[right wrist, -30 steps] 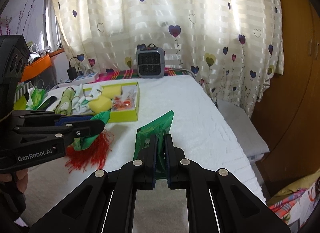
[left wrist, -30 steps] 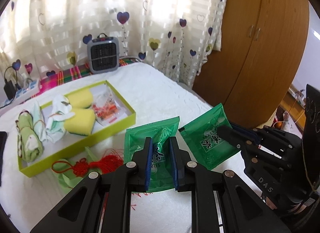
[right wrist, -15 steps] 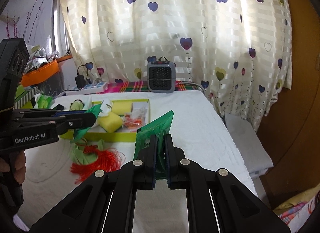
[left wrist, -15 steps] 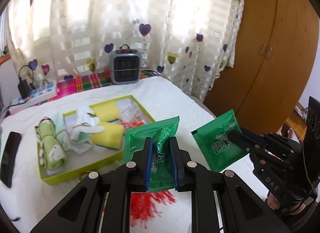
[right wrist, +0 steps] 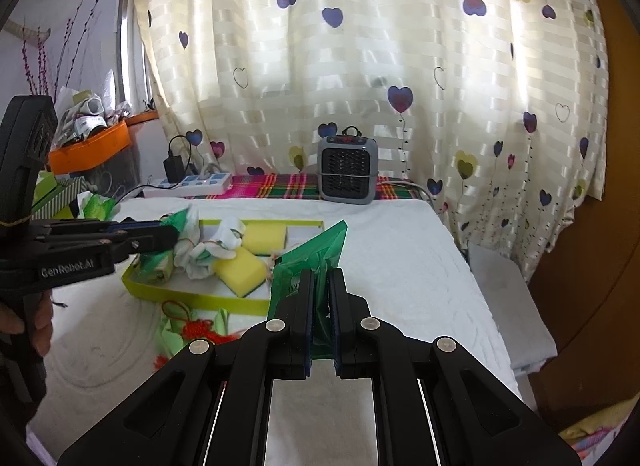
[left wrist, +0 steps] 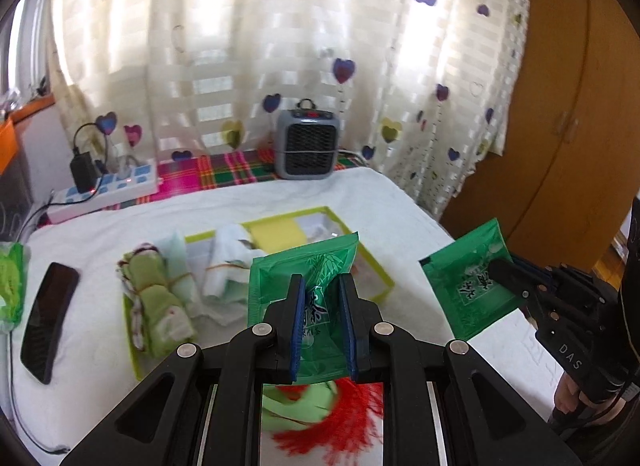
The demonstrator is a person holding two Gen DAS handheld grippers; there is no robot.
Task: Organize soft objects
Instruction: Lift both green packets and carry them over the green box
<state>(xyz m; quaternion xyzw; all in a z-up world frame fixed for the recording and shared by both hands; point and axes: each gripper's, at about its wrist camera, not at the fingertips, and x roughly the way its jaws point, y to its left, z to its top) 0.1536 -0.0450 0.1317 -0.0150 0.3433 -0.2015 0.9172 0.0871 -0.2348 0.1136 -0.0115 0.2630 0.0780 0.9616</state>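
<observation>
My left gripper [left wrist: 322,280] is shut on a green foil packet [left wrist: 308,262], held in the air in front of the lime-green tray [left wrist: 378,274]. To its right, my right gripper [left wrist: 496,266] is shut on a second green packet [left wrist: 468,278]. In the right wrist view that gripper [right wrist: 322,272] pinches its packet [right wrist: 316,250] edge-on over the white bed. The left gripper [right wrist: 172,231] hovers at the tray's [right wrist: 192,298] left end. The tray holds two yellow sponges [right wrist: 240,270], a white cloth [left wrist: 230,262] and a rolled green towel [left wrist: 156,294].
A red tassel knot with green ribbon [left wrist: 344,406] lies in front of the tray. A black phone [left wrist: 48,318] lies at the left. A grey heater [left wrist: 306,145] and a power strip [left wrist: 108,189] stand at the back. The wardrobe [left wrist: 560,125] stands to the right.
Both grippers rose and moved over the bed with their packets still held. In the left wrist view the tray shifted from the left to behind the held packet, and the tassel slid under the fingers.
</observation>
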